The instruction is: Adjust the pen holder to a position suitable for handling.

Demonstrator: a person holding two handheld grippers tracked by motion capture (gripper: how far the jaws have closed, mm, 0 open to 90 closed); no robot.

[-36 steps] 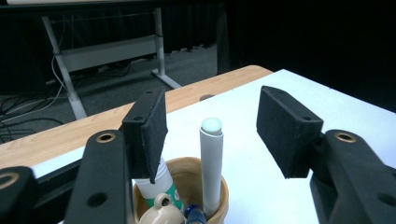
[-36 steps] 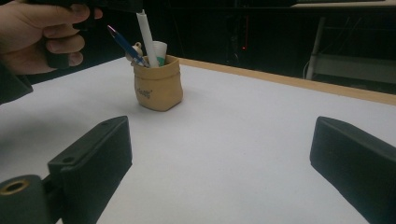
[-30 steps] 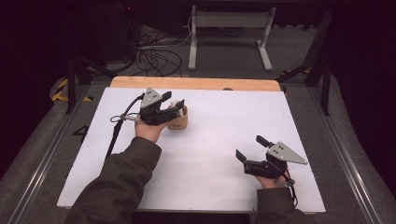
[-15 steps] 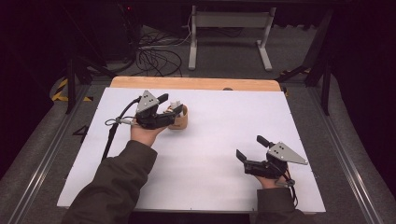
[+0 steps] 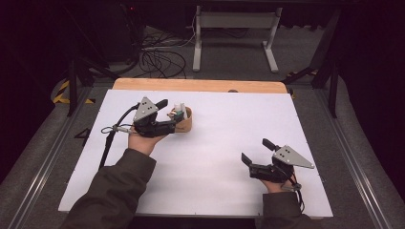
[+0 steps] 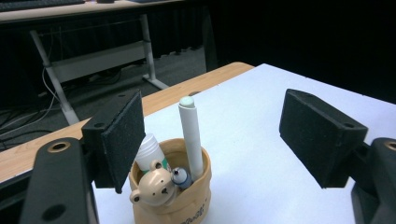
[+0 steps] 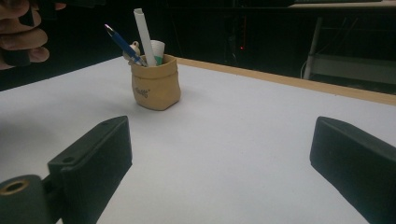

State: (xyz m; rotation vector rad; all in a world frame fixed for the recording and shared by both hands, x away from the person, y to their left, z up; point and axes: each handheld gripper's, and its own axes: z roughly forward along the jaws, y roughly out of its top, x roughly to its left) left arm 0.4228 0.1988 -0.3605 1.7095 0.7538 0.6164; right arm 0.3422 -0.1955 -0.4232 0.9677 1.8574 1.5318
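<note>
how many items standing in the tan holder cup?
3 visible in the tan sack-shaped holder cup: a white marker upright in the middle, a blue pen leaning out, and a white capped tube with green print at the back. Shorter items may be hidden inside.

The left gripper (image 5: 168, 113) sits slightly further left in the high view than before, its jaws opening wider, no longer around the pen cup (image 5: 183, 121).
</note>
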